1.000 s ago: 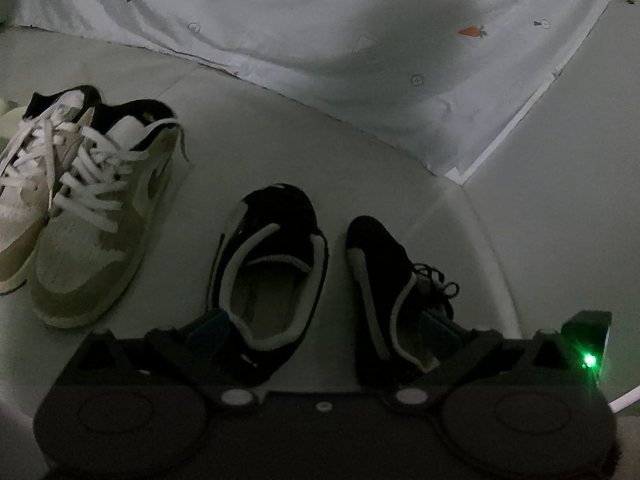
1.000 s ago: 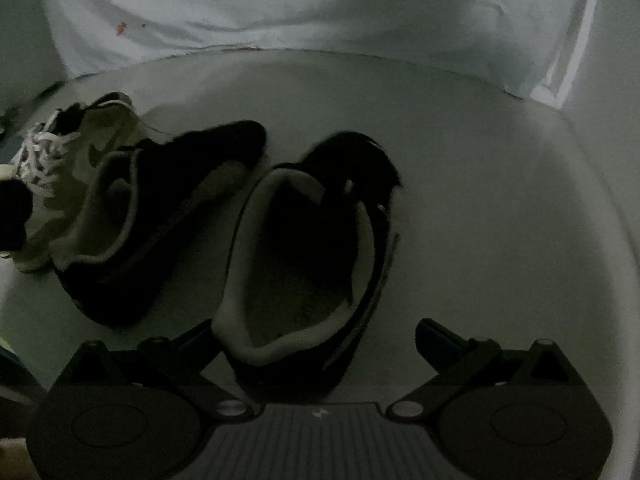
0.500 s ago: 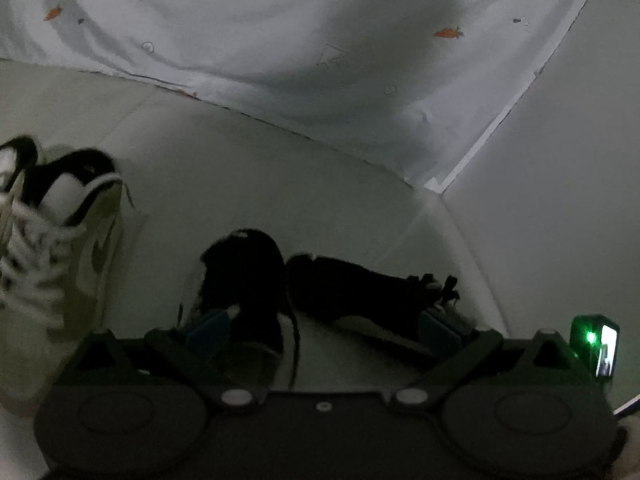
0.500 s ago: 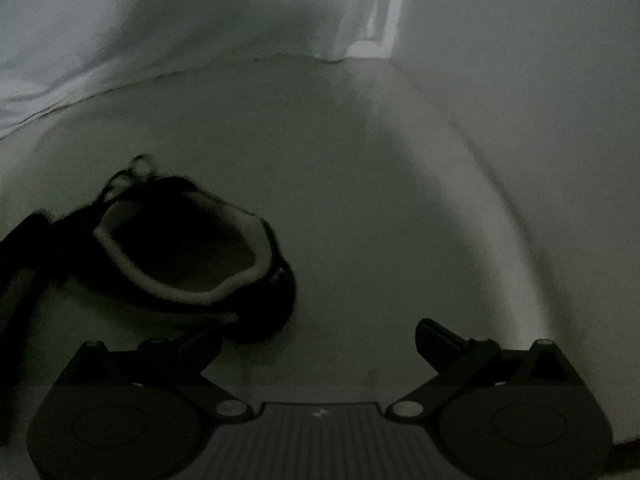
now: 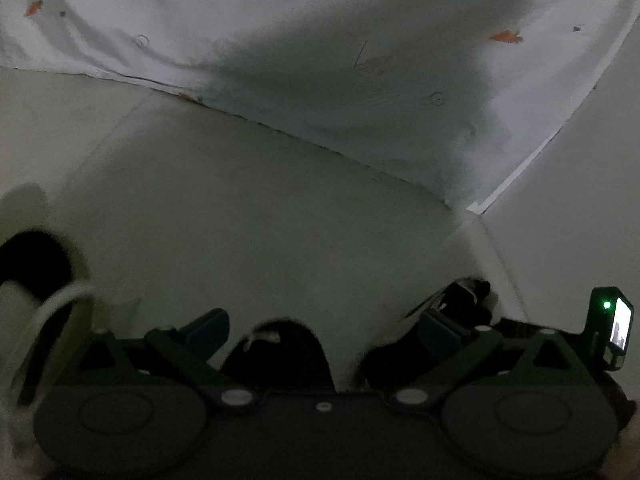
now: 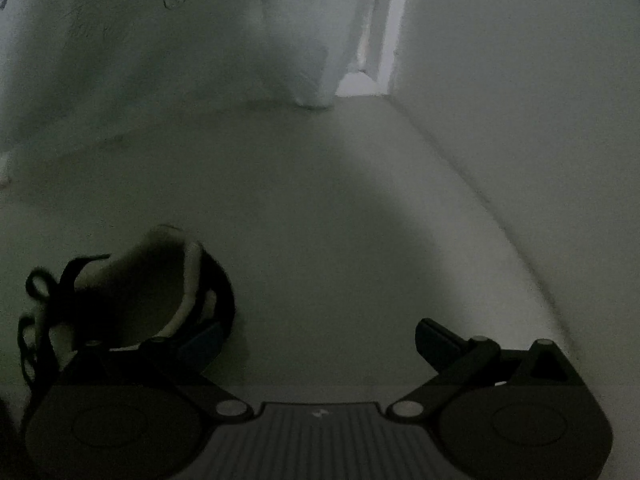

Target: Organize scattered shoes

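Observation:
In the dim left wrist view, the toe of one black shoe (image 5: 280, 348) pokes up low between my left gripper's (image 5: 320, 328) open fingers, and a second black shoe (image 5: 460, 304) lies behind the right finger. A beige sneaker (image 5: 40, 300) with a black collar shows at the left edge. In the right wrist view a black shoe with a pale lining (image 6: 152, 292) lies on the floor at the lower left, just past the left finger of my right gripper (image 6: 316, 340), which stands open with bare floor between its fingers.
A white sheet with small carrot prints (image 5: 280, 40) hangs down to the floor ahead. A pale wall (image 6: 520, 120) rises on the right and meets the floor (image 6: 340, 220) in a corner. A small device with a green light (image 5: 608, 320) sits on the left gripper's right side.
Both cameras have tilted up and pulled back. The black shoes sank to the bottom of the left wrist view; the sneakers slid off left. In the right view the black shoe drifted lower left.

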Demonstrator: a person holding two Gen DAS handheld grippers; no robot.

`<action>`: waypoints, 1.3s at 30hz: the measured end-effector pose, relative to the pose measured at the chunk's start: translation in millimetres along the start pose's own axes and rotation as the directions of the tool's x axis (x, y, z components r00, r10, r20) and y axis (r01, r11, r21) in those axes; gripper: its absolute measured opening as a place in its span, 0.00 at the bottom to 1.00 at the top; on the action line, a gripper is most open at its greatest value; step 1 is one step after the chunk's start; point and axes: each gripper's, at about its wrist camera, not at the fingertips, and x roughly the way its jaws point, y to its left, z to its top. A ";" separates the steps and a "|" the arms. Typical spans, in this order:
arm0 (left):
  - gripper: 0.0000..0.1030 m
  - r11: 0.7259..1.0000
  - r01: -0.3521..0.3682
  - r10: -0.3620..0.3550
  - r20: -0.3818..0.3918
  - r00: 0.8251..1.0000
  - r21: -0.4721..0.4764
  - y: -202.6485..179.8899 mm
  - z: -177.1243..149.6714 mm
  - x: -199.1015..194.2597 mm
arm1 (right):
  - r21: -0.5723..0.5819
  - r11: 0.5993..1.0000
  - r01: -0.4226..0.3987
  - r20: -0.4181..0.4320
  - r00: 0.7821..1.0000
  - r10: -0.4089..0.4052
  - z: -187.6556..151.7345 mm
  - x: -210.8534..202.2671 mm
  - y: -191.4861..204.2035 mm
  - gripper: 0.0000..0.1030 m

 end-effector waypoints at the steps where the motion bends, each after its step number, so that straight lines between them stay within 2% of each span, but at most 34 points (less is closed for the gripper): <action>1: 0.99 1.000 -0.002 0.002 -0.006 1.000 0.003 2.5 6.7 8.6 | 0.030 0.999 -0.032 -0.008 0.999 0.033 6.5 8.7 2.7 0.98; 4: 0.99 1.000 0.007 -0.007 -0.004 1.000 -0.008 8.2 17.4 20.4 | 0.073 0.991 -0.110 -0.011 0.994 0.111 18.7 19.1 8.7 0.97; 6: 0.99 1.000 0.016 -0.016 0.005 1.000 -0.022 12.0 25.3 26.0 | 0.097 0.987 -0.124 0.023 0.992 0.122 21.5 13.0 11.0 0.96; 8: 0.99 1.000 0.018 -0.018 0.010 1.000 -0.019 14.5 29.2 27.2 | 0.123 0.981 -0.152 0.095 0.985 0.140 22.0 -6.1 13.0 0.97; 9: 0.99 1.000 0.011 -0.011 0.020 1.000 -0.013 15.4 29.7 25.7 | 0.118 0.977 -0.175 0.123 0.979 0.161 21.2 -14.8 15.3 0.97; 10: 0.99 1.000 0.007 -0.007 0.024 1.000 -0.012 16.3 28.2 23.9 | 0.070 0.972 -0.226 0.142 0.966 0.214 16.0 -27.4 24.3 0.98; 13: 0.99 1.000 -0.003 0.003 0.031 1.000 -0.016 19.0 23.8 19.7 | -0.063 0.956 -0.286 0.113 0.950 0.291 -2.6 -32.0 52.4 0.98; 14: 0.99 1.000 -0.004 0.005 0.028 1.000 -0.027 20.3 21.2 18.2 | -0.046 0.954 -0.297 0.154 0.941 0.300 -7.7 -32.4 54.4 0.99; 16: 0.99 0.999 -0.002 0.003 0.022 1.000 -0.046 21.4 17.8 14.5 | -0.027 0.938 -0.346 0.087 0.934 0.347 -6.0 -21.9 61.9 0.99; 17: 0.99 0.999 0.007 -0.006 0.026 1.000 -0.052 20.6 16.6 9.4 | -0.029 0.938 -0.345 0.036 0.938 0.346 -3.9 -14.5 67.6 0.99; 18: 0.99 0.998 0.016 -0.014 0.030 0.999 -0.058 19.9 15.5 4.6 | -0.031 0.944 -0.328 0.020 0.944 0.329 -3.6 -10.5 72.2 0.99; 21: 0.99 0.998 0.023 -0.019 0.053 0.998 -0.061 19.0 11.5 -10.6 | -0.054 0.938 -0.342 0.003 0.940 0.342 -5.8 -7.4 80.1 0.98; 23: 0.99 0.998 0.017 -0.013 0.061 0.998 -0.063 18.7 8.0 -17.8 | -0.087 0.946 -0.312 -0.033 0.950 0.311 -13.3 -2.2 89.1 0.94; 25: 0.99 0.998 0.009 -0.004 0.061 0.998 -0.069 19.7 2.5 -24.5 | -0.126 0.951 -0.283 -0.020 0.959 0.283 -20.4 -1.0 91.9 0.85; 29: 0.99 0.996 0.010 -0.003 0.081 0.997 -0.088 19.9 -4.3 -41.3 | -0.163 0.942 -0.295 0.033 0.952 0.303 -36.2 -15.2 86.7 0.76; 33: 0.99 0.994 0.040 -0.028 0.112 0.993 -0.106 17.2 -9.3 -54.8 | -0.188 0.933 -0.307 0.005 0.949 0.314 -39.4 -21.1 82.5 0.73; 39: 0.99 0.995 0.072 -0.062 0.158 0.986 -0.064 4.8 -16.3 -75.7 | -0.212 0.924 -0.318 -0.028 0.947 0.320 -60.7 -38.3 75.5 0.73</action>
